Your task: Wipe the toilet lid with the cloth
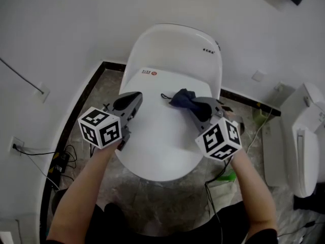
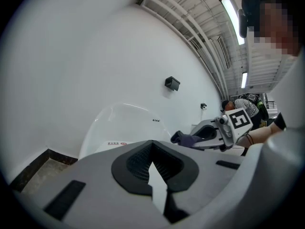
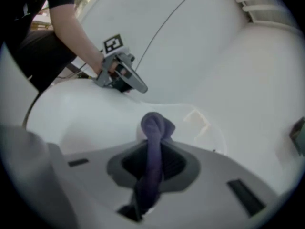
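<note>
A white toilet lid (image 1: pixel 157 146) is seen from above. The right claw (image 1: pixel 197 103) is clamped on a dark blue cloth (image 1: pixel 183 97), which is bunched at the rear of the lid, right of centre and near the hinge end. The left claw (image 1: pixel 135 97) is closed with nothing in it, near the lid's left edge. Bare lid lies between the claws and forward to the rounded front rim.
</note>
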`<action>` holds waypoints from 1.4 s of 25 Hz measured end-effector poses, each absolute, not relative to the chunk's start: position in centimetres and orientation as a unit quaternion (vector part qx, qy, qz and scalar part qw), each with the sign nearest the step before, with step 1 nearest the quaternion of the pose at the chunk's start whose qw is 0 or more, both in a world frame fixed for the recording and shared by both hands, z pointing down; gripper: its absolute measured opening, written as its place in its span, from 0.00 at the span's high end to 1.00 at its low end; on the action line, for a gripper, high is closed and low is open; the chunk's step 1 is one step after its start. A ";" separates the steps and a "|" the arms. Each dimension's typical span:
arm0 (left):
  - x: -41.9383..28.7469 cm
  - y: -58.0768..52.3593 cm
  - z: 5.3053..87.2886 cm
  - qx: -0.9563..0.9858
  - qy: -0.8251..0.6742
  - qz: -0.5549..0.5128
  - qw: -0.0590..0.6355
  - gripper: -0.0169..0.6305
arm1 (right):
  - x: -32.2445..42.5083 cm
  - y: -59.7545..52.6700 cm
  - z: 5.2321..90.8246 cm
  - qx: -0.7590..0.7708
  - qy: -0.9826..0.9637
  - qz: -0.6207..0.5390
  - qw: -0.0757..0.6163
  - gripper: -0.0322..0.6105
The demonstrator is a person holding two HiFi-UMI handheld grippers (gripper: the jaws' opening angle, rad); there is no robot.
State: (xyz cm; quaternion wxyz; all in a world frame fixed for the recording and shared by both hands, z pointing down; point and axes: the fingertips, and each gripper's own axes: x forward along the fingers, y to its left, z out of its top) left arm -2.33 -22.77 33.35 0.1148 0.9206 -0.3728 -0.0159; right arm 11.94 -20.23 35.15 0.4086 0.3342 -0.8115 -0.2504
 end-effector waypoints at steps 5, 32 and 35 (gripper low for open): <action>-2.4 -22.6 33.5 0.921 -0.372 -0.016 0.116 0.95 | 12.2 -26.9 35.6 0.348 -0.795 -0.242 0.435 0.84; -2.2 -22.6 33.6 0.922 -0.369 -0.014 0.116 0.95 | 12.7 -34.0 39.5 0.324 -0.768 -0.211 0.510 0.84; -2.3 -22.6 33.5 0.922 -0.369 -0.014 0.116 0.95 | 12.5 -33.5 39.5 0.325 -0.771 -0.212 0.506 0.84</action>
